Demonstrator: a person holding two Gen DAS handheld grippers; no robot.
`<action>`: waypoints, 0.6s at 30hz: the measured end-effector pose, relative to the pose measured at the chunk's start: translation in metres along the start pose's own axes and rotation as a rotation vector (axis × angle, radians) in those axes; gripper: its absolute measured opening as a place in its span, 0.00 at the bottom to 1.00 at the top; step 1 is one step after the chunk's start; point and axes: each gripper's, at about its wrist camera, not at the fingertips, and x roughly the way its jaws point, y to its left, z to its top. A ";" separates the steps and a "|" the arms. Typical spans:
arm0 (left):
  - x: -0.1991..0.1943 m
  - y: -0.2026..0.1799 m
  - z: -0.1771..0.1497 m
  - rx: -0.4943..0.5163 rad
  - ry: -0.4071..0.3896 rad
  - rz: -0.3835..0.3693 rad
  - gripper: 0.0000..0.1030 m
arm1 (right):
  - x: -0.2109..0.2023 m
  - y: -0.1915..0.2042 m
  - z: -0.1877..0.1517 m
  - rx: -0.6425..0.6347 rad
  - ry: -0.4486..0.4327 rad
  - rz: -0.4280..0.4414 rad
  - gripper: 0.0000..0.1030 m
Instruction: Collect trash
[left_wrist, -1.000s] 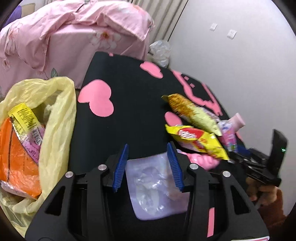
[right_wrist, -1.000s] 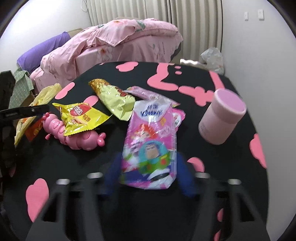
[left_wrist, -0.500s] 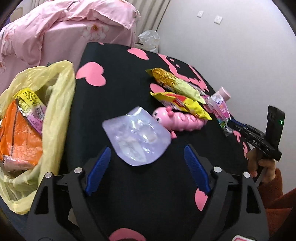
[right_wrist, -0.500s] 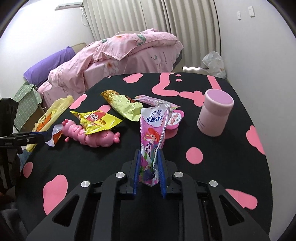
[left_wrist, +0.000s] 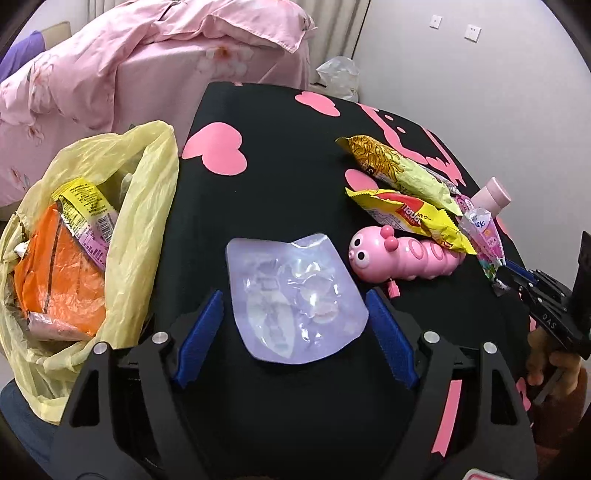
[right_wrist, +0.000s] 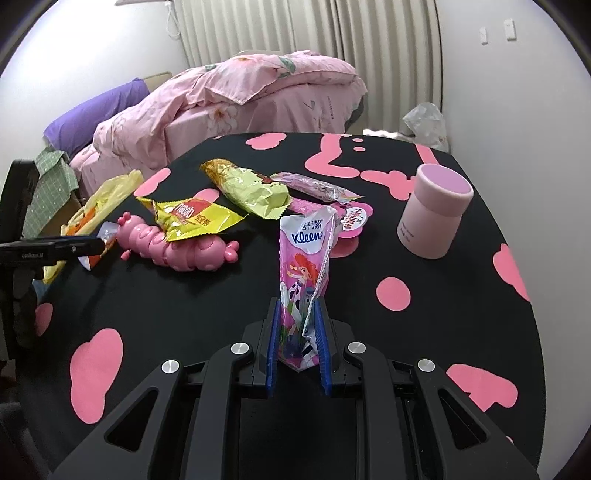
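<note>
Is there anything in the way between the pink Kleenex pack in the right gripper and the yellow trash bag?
Yes: the pink caterpillar toy, the yellow snack wrapper lying on it, and the left gripper stand between the pink Kleenex pack and the yellow plastic bag.

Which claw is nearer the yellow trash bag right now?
Left. The left claw is open over the clear plastic packet, just right of the yellow trash bag. The right claw, shut on the Kleenex pack, is farther away, beyond the pink caterpillar toy.
</note>
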 end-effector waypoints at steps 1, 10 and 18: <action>0.000 0.000 0.001 -0.008 0.002 -0.001 0.71 | 0.000 -0.001 0.000 0.010 -0.001 0.005 0.18; -0.001 0.006 -0.001 -0.053 -0.007 0.010 0.13 | -0.002 0.000 -0.002 0.005 0.000 0.018 0.18; -0.015 -0.004 -0.006 -0.015 -0.064 0.017 0.11 | -0.002 -0.002 0.002 0.030 -0.006 0.090 0.56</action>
